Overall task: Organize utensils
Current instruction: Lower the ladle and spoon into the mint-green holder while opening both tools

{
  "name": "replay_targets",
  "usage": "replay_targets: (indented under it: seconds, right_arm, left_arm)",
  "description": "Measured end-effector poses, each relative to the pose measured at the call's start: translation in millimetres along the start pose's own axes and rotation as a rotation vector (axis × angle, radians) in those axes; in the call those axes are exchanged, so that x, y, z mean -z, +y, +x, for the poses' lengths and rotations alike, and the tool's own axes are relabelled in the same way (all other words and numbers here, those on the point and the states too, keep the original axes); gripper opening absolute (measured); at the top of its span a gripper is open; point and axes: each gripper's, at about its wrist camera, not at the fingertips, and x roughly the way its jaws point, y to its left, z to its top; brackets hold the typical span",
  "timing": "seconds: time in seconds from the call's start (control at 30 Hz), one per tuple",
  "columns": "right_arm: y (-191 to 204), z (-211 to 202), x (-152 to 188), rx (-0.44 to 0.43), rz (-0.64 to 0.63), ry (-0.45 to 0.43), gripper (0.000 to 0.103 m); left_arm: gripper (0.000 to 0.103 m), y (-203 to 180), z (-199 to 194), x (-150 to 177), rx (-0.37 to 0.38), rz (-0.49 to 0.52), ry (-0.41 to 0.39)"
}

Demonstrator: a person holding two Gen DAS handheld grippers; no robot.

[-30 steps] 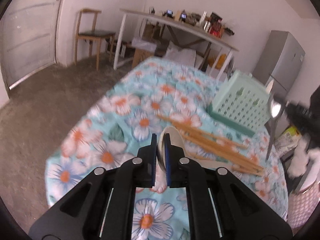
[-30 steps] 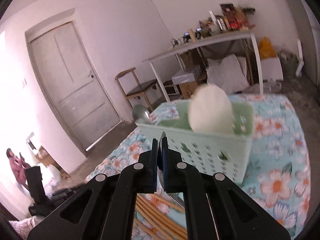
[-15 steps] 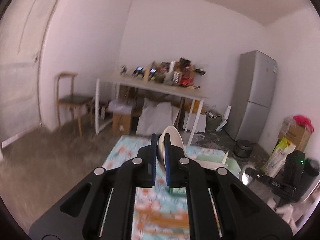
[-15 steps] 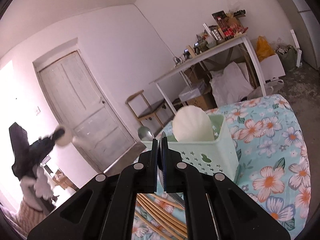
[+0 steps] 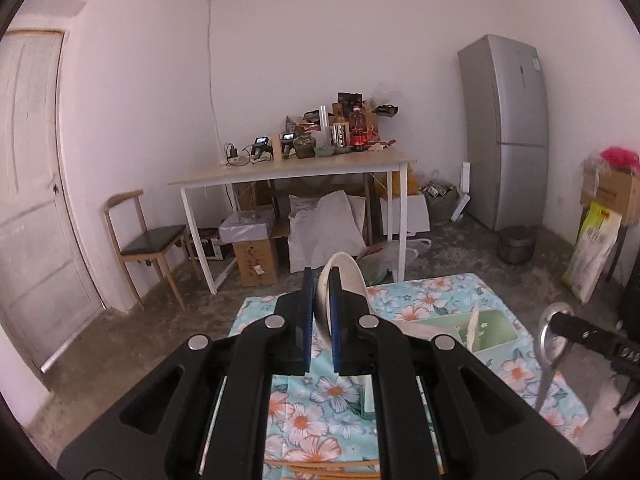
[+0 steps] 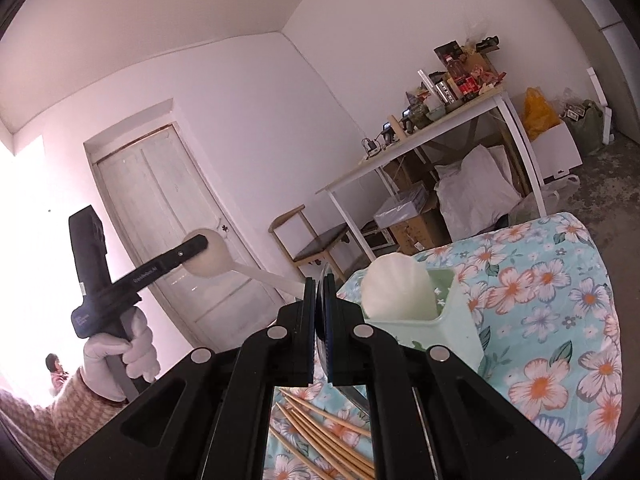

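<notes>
Left tool [image 5: 322, 312] clamped on white spoon [image 5: 340, 276], raised above worktop [image 5: 432, 300], green basket [image 5: 490, 330] lying down-right of it; right tool [image 6: 320, 320] nearer basket, clamped on what looks like metal spoon [image 5: 546, 344].

Black tongs [image 5: 322, 320], blue pads, silver screws; white glove [image 6: 116, 354], checked sleeve [image 6: 48, 416].

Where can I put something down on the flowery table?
In the right wrist view the cloth is bare right of the basket, out to the table's edge, and behind it. In front of the basket it is crowded: the chopsticks lie there. The basket already holds a spoon.
</notes>
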Motion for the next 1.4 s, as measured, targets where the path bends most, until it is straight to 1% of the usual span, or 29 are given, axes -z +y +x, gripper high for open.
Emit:
replay_targets:
  seconds: [0.17,0.27,0.37,0.47,0.57,0.63,0.67,0.7,0.73,0.77,0.8,0.83,0.87,0.93,1.0,1.03,1.1,1.17,1.3,1.4]
  right_arm:
    - [-8.7,-3.0,-1.3,0.004,0.016,-0.004,0.004]
    - [-14.2,1.6,-2.0,0.014,0.019,0.010,0.004]
    - [-17.2,6.1,-3.5,0.030,0.011,0.022,0.004]
    - [-21.7,6.9,-7.1,0.031,0.021,0.023,0.004]
    - [-22.7,6.0,-12.6,0.032,0.026,0.023,0.004]
    - [-21.6,5.2,-18.1,0.027,0.022,0.027,0.004]
    - [-20.3,3.7,-22.6,0.025,0.017,0.025,0.004]
    - [-19.9,1.9,-26.6,0.020,0.013,0.022,0.004]
    - [-18.6,-0.9,-32.2,0.013,0.009,0.014,0.004]
    - [-17.4,-4.3,-38.7,0.002,0.007,0.001,0.004]
    - [-17.3,-6.6,-43.3,-0.008,0.006,-0.008,0.004]
    - [-16.2,-10.3,-50.7,-0.025,0.004,-0.025,0.004]
    - [-14.7,-12.3,-54.4,-0.031,0.001,-0.034,0.004]
    - [-12.3,-16.5,-67.0,-0.043,-0.016,-0.063,0.004]
    - [-11.7,-18.7,-76.5,-0.058,-0.019,-0.084,0.004]
    - [-12.4,-18.6,-81.3,-0.075,-0.013,-0.095,0.004]
    - [-13.5,-17.0,-88.2,-0.116,0.001,-0.114,0.004]
    - [-15.3,-9.5,-97.8,-0.160,0.016,-0.137,0.004]
    - [-14.3,8.2,-110.1,-0.210,0.033,-0.166,0.004]
    - [-13.9,24.7,-114.9,-0.226,0.035,-0.174,0.004]
  left_arm:
    - [0.006,-11.5,15.9,-4.8,-0.035,0.069,0.028]
    - [0.006,-13.9,21.5,-7.9,-0.088,0.135,0.021]
    - [0.006,-12.2,32.9,-10.4,-0.135,0.163,0.036]
    - [0.007,-11.3,56.7,-10.5,-0.124,0.157,0.116]
    - [0.007,-10.8,80.8,-0.4,-0.096,0.159,0.185]
    - [0.009,-8.1,93.0,5.6,-0.049,0.112,0.220]
    - [0.011,-4.6,96.2,7.6,-0.017,0.070,0.228]
    - [0.011,-0.4,95.6,11.2,0.009,0.035,0.228]
    - [0.016,3.1,95.1,12.5,0.034,0.000,0.225]
    - [0.025,7.3,94.1,13.6,0.055,-0.036,0.216]
    - [0.029,13.3,89.9,13.3,0.078,-0.082,0.191]
    - [0.036,14.9,86.2,15.0,0.089,-0.105,0.169]
    - [0.038,20.3,78.7,14.6,0.094,-0.136,0.134]
    - [0.040,27.3,66.3,15.6,0.098,-0.163,0.088]
    - [0.047,33.8,53.0,17.5,0.088,-0.185,0.041]
    - [0.051,38.0,45.7,19.8,0.078,-0.195,0.019]
    - [0.053,45.6,34.7,26.0,0.065,-0.216,-0.005]
    - [0.056,52.8,25.8,35.8,0.057,-0.237,-0.007]
    - [0.059,68.7,11.5,64.7,0.036,-0.267,0.024]
    - [0.062,76.5,7.4,83.9,0.018,-0.273,0.043]
